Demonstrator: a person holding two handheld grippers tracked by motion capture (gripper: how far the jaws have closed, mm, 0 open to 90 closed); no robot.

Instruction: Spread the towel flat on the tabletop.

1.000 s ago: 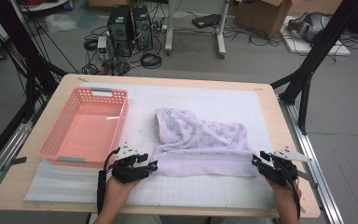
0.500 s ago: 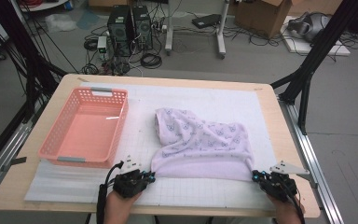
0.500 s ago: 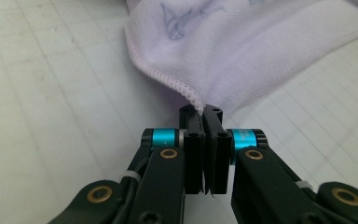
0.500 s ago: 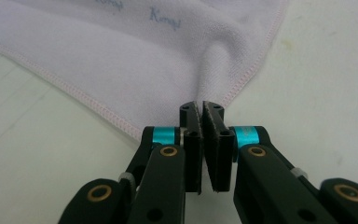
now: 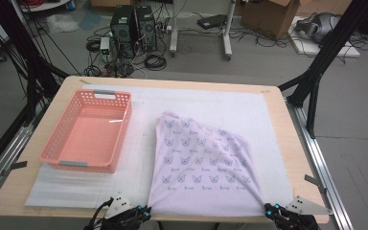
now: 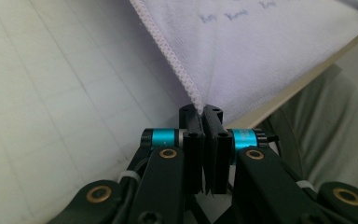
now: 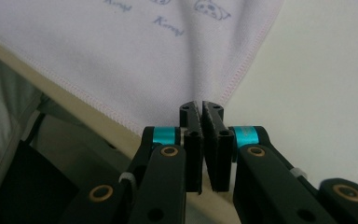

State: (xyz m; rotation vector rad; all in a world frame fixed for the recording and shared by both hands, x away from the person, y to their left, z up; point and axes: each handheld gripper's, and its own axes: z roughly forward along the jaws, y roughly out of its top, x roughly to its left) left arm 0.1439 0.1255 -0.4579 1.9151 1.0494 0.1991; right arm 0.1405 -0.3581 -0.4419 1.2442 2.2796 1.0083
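A pale lilac towel (image 5: 201, 167) with small printed faces lies spread on the white mat (image 5: 220, 103), its near edge drawn taut along the table's front. My left gripper (image 5: 146, 212) is at the near left corner. In the left gripper view its jaws (image 6: 200, 109) are shut on the stitched corner of the towel (image 6: 251, 51). My right gripper (image 5: 268, 209) is at the near right corner, and in the right gripper view it (image 7: 201, 106) is shut on the hemmed corner of the towel (image 7: 135, 56). The far part of the towel still bunches toward the left.
A pink plastic basket (image 5: 84, 164) stands with nothing in it on the left of the mat. The wooden table (image 5: 290, 143) shows bare along its right side. Computers, cables and boxes lie on the floor beyond the table.
Both grippers have drawn back to the table's near edge, each with a towel corner. The crumpled towel has been pulled toward me and spread much flatter.
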